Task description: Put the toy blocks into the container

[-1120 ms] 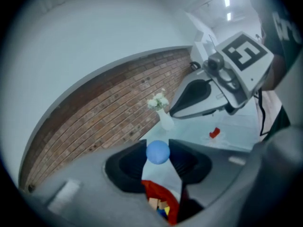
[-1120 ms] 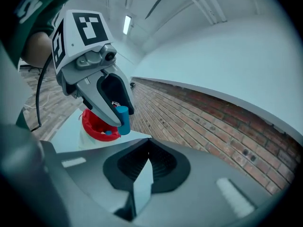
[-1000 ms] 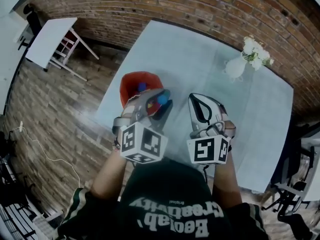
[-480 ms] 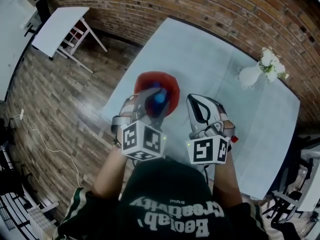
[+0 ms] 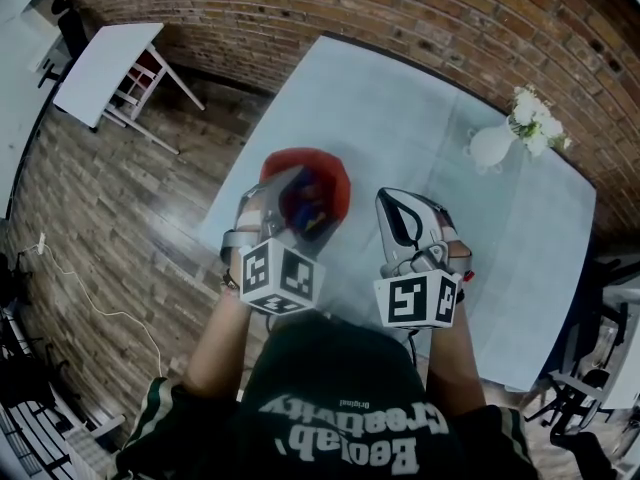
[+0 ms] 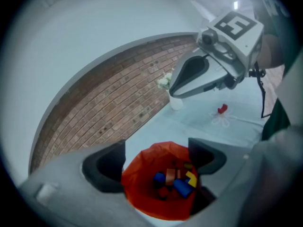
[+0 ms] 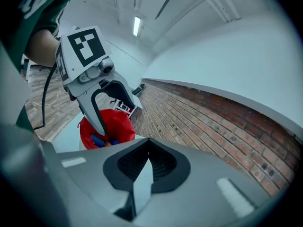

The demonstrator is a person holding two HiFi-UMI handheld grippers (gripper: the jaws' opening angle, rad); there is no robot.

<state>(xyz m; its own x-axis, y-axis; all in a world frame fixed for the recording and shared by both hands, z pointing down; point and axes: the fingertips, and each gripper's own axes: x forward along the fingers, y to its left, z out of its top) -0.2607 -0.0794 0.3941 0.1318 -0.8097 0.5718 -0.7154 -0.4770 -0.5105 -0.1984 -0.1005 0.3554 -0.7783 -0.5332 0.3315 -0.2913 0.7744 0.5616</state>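
Pale table (image 5: pixel 400 108) fills centre. White vase (image 5: pixel 492 146) holding white flowers (image 5: pixel 535 118) stands near its 2 o'clock corner. Brick wall (image 5: pixel 420 8) runs along 12 o'clock. White side table (image 5: pixel 100 68) at 10 o'clock on wood-plank floor (image 5: pixel 90 218); thin cable (image 5: pixel 80 288) at 8 o'clock

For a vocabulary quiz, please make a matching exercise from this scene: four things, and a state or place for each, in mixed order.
1 left gripper
2 right gripper
3 container
4 white vase

a jaws together, empty
b holds coloured blocks
c at the table's far edge
d jaws apart above container

Pairs: 1-d, 2-a, 3-b, 4-c.

The left gripper's jaws have just been opening; they hold no block.
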